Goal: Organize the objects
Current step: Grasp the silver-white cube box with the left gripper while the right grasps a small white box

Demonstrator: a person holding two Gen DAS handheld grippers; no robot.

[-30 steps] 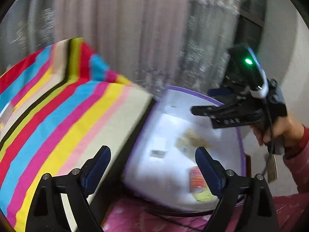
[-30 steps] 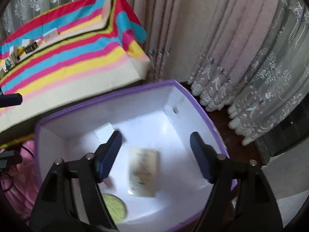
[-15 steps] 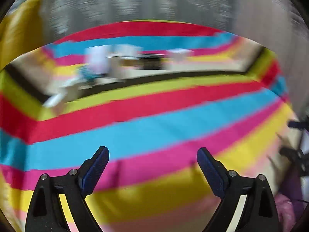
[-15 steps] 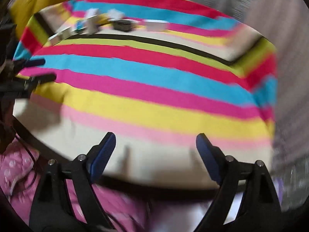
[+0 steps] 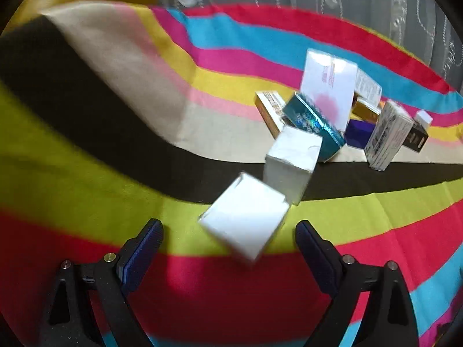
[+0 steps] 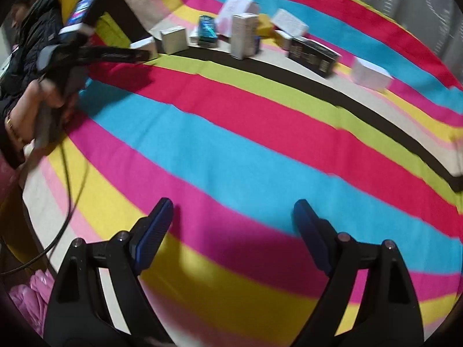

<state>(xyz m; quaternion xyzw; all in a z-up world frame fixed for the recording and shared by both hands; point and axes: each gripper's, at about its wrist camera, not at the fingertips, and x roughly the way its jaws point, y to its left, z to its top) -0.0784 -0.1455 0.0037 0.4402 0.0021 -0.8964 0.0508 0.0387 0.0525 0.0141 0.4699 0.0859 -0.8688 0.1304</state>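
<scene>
**Both claws arrive open over the striped cloth, boxes still waiting**

Left wrist view looks down on a cluster of small boxes lying on a striped cloth (image 5: 86, 190) that covers the surface. Nearest is a white box (image 5: 246, 221), tilted on a corner, sitting just ahead of the left claw (image 5: 228, 248) and roughly centred in its gap. That claw is spread wide with nothing between its pads, a stance that suits dropping over the box from above. Just behind it sits a silvery box (image 5: 292, 162), then a teal box (image 5: 315, 124) leaning on a tall white carton (image 5: 330, 92), with several more cartons crowded to the right. They lie jumbled, some touching, so the sorting looks barely begun here.

From the right wrist view, the right claw (image 6: 231, 231) hangs over bare stripes, well apart from the row of boxes at the far edge. Its jaws have just been opening and nothing lies between them. A hand (image 6: 37, 101) holds the left claw at far left, its fingers reaching toward the end of the row. Probably the white box gets taken first.
</scene>
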